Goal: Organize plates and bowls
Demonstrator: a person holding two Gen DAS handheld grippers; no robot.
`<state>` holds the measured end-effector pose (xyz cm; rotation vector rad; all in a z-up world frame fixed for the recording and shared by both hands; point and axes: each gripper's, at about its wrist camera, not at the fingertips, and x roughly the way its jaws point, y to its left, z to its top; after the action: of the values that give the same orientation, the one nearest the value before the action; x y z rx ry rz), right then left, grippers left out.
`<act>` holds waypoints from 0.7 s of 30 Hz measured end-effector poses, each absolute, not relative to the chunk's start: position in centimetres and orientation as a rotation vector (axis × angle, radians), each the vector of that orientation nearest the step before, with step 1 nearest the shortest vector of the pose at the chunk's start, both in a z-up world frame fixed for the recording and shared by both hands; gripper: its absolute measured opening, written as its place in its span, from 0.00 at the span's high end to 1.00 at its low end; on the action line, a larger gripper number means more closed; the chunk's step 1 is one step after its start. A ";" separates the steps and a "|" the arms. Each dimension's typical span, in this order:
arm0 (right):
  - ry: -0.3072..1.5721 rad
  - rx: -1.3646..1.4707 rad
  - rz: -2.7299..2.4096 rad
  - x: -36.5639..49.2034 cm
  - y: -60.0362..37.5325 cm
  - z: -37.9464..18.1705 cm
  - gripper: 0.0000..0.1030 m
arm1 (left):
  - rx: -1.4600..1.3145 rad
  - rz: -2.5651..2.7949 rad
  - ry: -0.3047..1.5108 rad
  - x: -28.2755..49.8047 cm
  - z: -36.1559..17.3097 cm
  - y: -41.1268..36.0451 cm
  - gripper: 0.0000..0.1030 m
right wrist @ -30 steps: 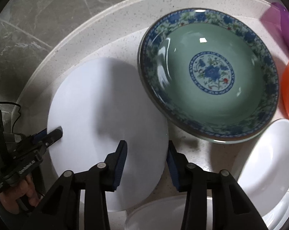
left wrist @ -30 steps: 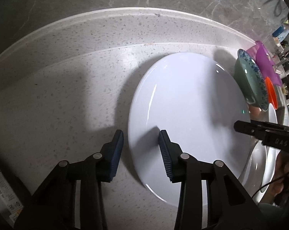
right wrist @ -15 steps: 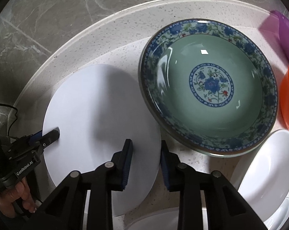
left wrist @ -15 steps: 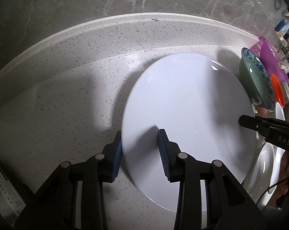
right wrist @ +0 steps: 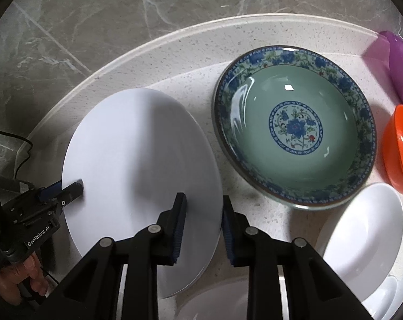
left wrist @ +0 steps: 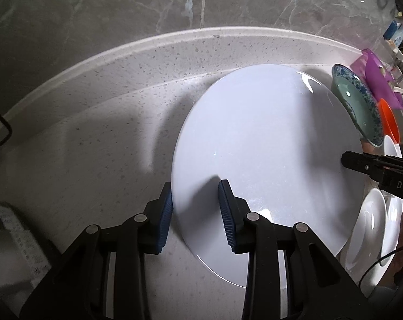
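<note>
The large, flat, round white plate [left wrist: 263,154] sat tilted between both sets of jaws, its edge toward the left gripper [left wrist: 194,210] raised off the speckled pale stone counter [left wrist: 94,138]. The left jaws straddled that rim, closing. The right gripper [right wrist: 202,222] straddled the opposite rim, jaws closing. Being round, the plate had no long axis.

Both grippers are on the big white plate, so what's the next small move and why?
Probably lift the white plate a little, level, with both together. The left gripper straddles one rim and the right gripper, its jaws closing, straddles the opposite rim, so the plate looks held from both sides. The patterned bowl sits close beside it, so raise it before moving sideways.
</note>
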<state>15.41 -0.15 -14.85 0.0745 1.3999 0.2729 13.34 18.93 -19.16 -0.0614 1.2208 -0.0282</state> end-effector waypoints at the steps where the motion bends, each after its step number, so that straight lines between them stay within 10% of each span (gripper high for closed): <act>1: 1.400 0.080 0.279 15.2 -0.2 -14.5 0.73 | -0.058 -0.025 1.219 13.0 -18.8 18.9 0.70; 21: 1.423 0.068 0.361 2.5 -4.1 -8.1 0.76 | -0.079 -0.058 1.275 -4.7 -13.5 14.1 0.71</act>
<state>2.54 -4.06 -8.08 0.0679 1.4229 0.3608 -4.67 14.14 -13.49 -0.0790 1.2745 -0.0576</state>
